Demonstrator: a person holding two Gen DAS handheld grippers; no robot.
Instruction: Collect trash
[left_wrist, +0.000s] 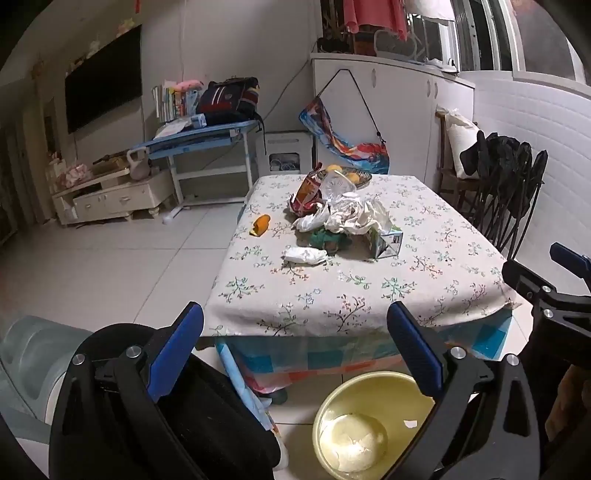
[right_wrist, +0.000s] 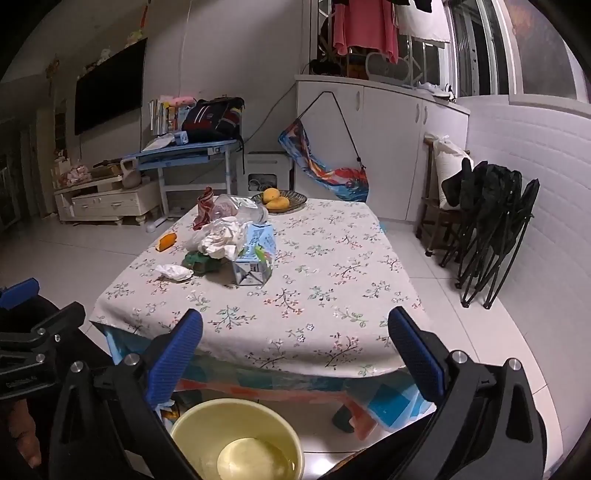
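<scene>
A pile of trash sits on the flowered table (left_wrist: 369, 291): crumpled white tissues (left_wrist: 351, 216), a red snack wrapper (left_wrist: 306, 194), a clear plastic bottle (right_wrist: 240, 208), a blue-white carton (right_wrist: 255, 260), a loose tissue wad (left_wrist: 304, 255) and an orange peel (left_wrist: 261, 224). A yellow bin (left_wrist: 373, 424) stands on the floor in front of the table, also in the right wrist view (right_wrist: 236, 439). My left gripper (left_wrist: 295, 325) and right gripper (right_wrist: 295, 328) are both open and empty, held before the table's near edge, above the bin.
A plate of yellow fruit (right_wrist: 279, 201) stands at the table's far end. Folded black chairs (right_wrist: 491, 229) lean on the right wall. A blue desk (left_wrist: 199, 142), white cabinets (left_wrist: 388, 118) and a water jug (left_wrist: 33, 354) surround the tiled floor.
</scene>
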